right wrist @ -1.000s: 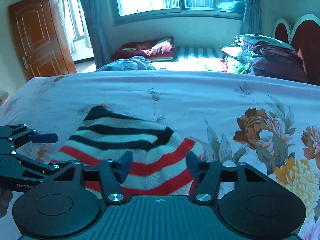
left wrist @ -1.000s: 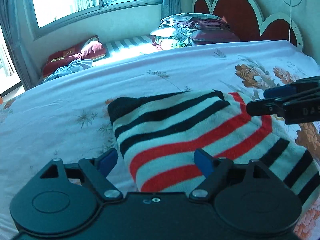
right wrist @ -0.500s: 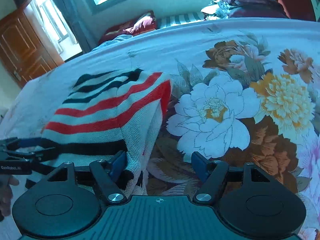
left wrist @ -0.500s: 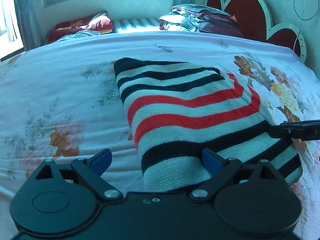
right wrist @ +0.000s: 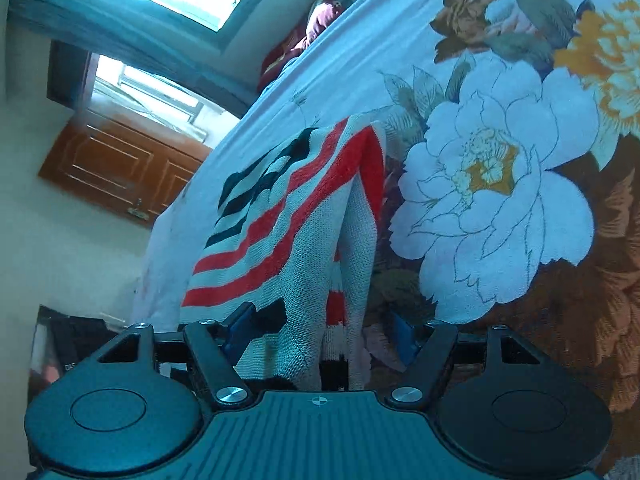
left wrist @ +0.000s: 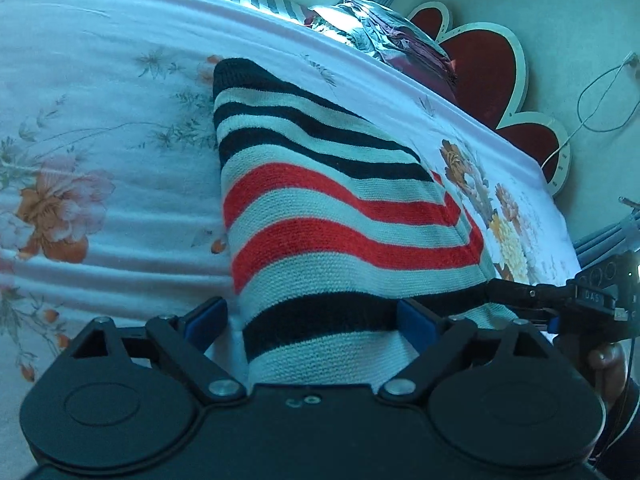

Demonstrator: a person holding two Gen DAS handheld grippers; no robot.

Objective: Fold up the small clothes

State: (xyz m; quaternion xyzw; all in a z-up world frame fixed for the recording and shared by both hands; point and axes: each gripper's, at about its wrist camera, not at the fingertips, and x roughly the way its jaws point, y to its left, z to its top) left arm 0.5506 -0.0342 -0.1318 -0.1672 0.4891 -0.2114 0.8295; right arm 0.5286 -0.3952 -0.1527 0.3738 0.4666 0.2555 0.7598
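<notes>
A small knitted garment (left wrist: 328, 216) with black, white and red stripes lies folded on the floral bedsheet (left wrist: 100, 152). My left gripper (left wrist: 312, 322) is open, its blue pads on either side of the garment's near edge. My right gripper (right wrist: 320, 334) is open too, with the garment's right corner (right wrist: 320, 240) lying between its fingers. The right gripper also shows in the left wrist view (left wrist: 532, 296) at the garment's right edge. Both wrist views are tilted.
A stack of folded bedding (left wrist: 392, 36) sits at the head of the bed by the red headboard (left wrist: 488, 68). A dark red pillow (right wrist: 316, 24) lies under the window. A brown door (right wrist: 120, 168) stands to the left.
Both grippers have come down and in from above the garment to its near edge, and both cameras have tilted. The garment now lies between each gripper's open fingers.
</notes>
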